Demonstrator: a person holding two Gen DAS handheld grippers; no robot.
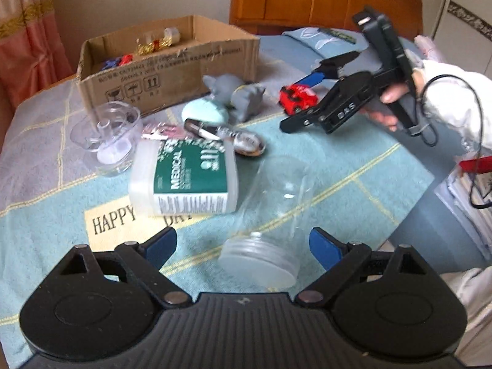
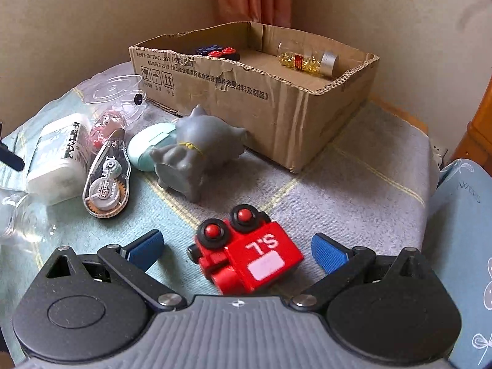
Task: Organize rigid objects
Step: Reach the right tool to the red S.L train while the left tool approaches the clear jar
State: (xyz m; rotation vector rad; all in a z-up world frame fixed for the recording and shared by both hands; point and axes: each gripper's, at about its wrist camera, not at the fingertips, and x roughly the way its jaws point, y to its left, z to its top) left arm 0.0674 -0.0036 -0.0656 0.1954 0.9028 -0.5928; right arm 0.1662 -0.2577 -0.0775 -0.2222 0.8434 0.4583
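A clear jar [image 1: 270, 203] with a frosted lid lies on its side on the checked cloth, between the blue pads of my left gripper [image 1: 244, 247]. The pads stand wide apart and do not touch it. A red toy truck [image 2: 246, 252] lies between the pads of my right gripper [image 2: 238, 249], which is also open and clear of it. The left wrist view shows a hand holding the right gripper [image 1: 296, 103] over that truck [image 1: 303, 93]. At the back is a cardboard box [image 2: 276, 98] [image 1: 184, 70] holding a capsule bottle [image 2: 307, 58] and a blue and red toy [image 2: 218, 52].
On the cloth lie a white "MEDICAL" bottle [image 1: 184, 178], a correction tape [image 2: 104, 181], a grey elephant [image 2: 196, 153], a mint round case [image 2: 141, 150], a pink item [image 2: 104, 126] and a clear plastic dish [image 1: 107, 135]. The table edge [image 1: 415, 203] drops off at right.
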